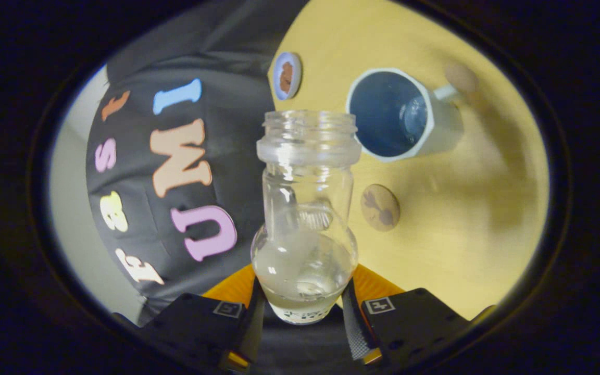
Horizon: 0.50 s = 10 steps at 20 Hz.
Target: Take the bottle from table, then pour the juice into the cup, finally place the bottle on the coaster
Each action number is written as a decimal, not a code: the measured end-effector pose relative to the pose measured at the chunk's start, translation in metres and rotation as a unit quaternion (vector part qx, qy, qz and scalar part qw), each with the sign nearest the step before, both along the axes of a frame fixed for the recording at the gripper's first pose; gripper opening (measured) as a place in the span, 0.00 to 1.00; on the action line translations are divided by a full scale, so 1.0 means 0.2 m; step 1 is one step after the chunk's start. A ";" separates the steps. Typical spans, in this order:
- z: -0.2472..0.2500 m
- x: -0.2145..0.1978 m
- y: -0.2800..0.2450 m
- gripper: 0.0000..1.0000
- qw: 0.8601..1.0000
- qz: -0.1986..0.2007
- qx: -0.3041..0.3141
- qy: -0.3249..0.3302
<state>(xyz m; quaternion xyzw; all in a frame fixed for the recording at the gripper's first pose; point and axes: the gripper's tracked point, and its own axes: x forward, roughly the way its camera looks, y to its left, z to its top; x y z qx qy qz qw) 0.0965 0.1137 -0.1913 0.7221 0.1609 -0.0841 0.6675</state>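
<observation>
Gripper (pixel 302 307): its two fingers are squeezing the bottle's round bottom part, one on each side.
Bottle (pixel 305 208): clear glass, no lid, sitting between the fingers with a little pale juice inside.
Cup (pixel 399 117): sitting on the yellow table (pixel 461 219), beyond the bottle.
Coaster (pixel 379 207): lying near the cup.

The table (pixel 477 219) is yellow wood. A cup (pixel 401 114) (blue inside) lies at 1 o'clock from the coaster (pixel 379 207).
</observation>
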 end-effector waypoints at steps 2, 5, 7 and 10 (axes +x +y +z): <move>0.00 -0.02 0.04 0.70 0.996 0.032 -0.082 -0.007; 0.01 -0.01 0.06 0.70 0.980 0.066 -0.188 -0.015; 0.03 -0.02 0.06 0.70 0.965 0.081 -0.251 -0.012; 0.00 -0.07 0.10 0.70 0.933 0.106 -0.345 -0.003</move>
